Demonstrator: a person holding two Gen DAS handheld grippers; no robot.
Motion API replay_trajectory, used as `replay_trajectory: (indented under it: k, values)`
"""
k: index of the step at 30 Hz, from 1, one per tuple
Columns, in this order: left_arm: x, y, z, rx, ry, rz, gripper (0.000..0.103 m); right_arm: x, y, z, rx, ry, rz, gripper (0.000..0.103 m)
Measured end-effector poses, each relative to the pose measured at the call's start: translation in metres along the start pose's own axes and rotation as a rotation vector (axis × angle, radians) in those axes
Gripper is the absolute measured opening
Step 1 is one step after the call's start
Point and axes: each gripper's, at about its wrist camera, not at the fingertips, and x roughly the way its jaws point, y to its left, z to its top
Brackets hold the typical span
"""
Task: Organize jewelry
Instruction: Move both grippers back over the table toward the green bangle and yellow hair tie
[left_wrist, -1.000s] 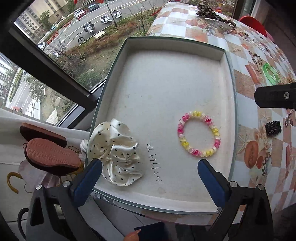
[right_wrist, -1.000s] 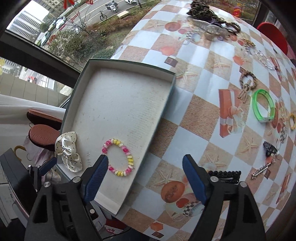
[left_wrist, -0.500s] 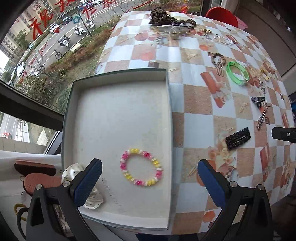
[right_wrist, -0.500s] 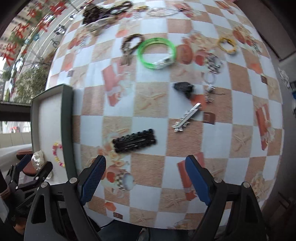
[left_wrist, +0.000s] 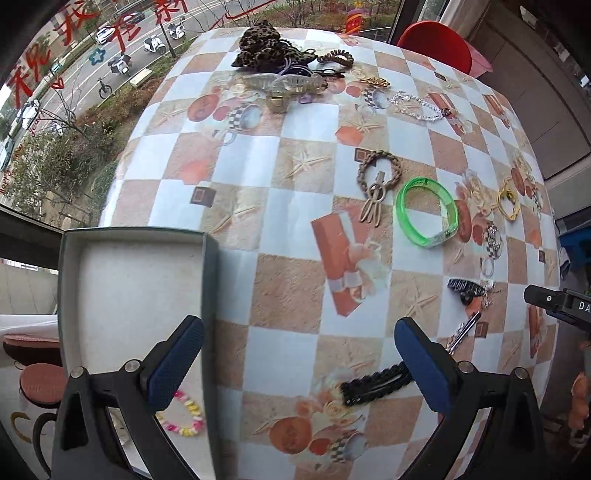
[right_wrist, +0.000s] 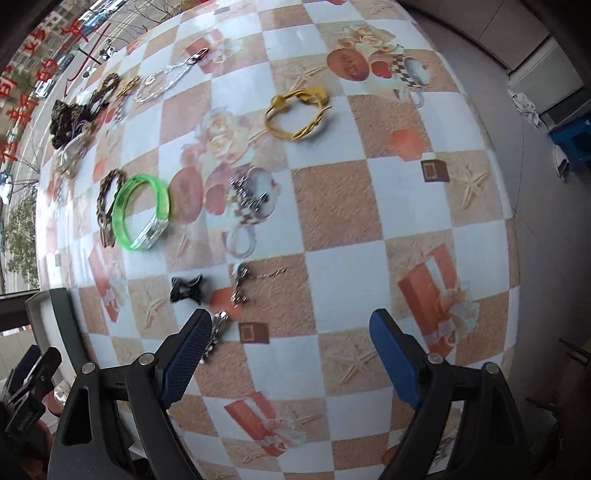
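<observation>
A grey tray (left_wrist: 133, 280) sits at the table's left edge with a pink and yellow bead bracelet (left_wrist: 183, 415) inside. My left gripper (left_wrist: 299, 354) is open and empty above the tray's right rim. A black hair clip (left_wrist: 375, 384) lies near its right finger. A green bangle (left_wrist: 426, 212) and a brown braided ring (left_wrist: 378, 173) lie farther out. My right gripper (right_wrist: 291, 350) is open and empty above the table. A small black claw clip (right_wrist: 186, 288), a silver clip (right_wrist: 218, 328) and a yellow bracelet (right_wrist: 297, 112) lie ahead of it.
A pile of hair ties and clips with a leopard scrunchie (left_wrist: 266, 46) lies at the far edge by the window. A silver chain (left_wrist: 417, 107) lies beside it. The checked tablecloth (right_wrist: 336, 206) covers the round table. A red chair (left_wrist: 437, 46) stands behind.
Both grippers have swung right, away from the tray and over the table. The tray has slid to the left of each view. The polka-dot scrunchie is out of sight.
</observation>
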Motion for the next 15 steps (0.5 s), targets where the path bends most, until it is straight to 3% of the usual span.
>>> replay_trajectory:
  k: [4, 7, 9, 12, 15]
  values:
    - [0.023, -0.026, 0.021, -0.016, 0.035, -0.012, 0.1, 0.005, -0.013, 0.027, 0.026, -0.009, 0.006, 0.089]
    - [0.04, -0.039, 0.032, -0.036, 0.062, -0.018, 0.085, 0.01, -0.021, 0.047, 0.037, -0.024, 0.0, 0.089]
    - [0.051, -0.046, 0.038, -0.057, 0.077, -0.018, 0.085, 0.013, -0.025, 0.061, 0.045, -0.036, -0.011, 0.089]
    - [0.065, -0.055, 0.046, -0.079, 0.095, -0.027, 0.073, 0.017, -0.031, 0.081, 0.06, -0.054, -0.015, 0.089]
    - [0.074, -0.064, 0.053, -0.091, 0.104, -0.026, 0.069, 0.023, -0.033, 0.098, 0.066, -0.065, -0.022, 0.089]
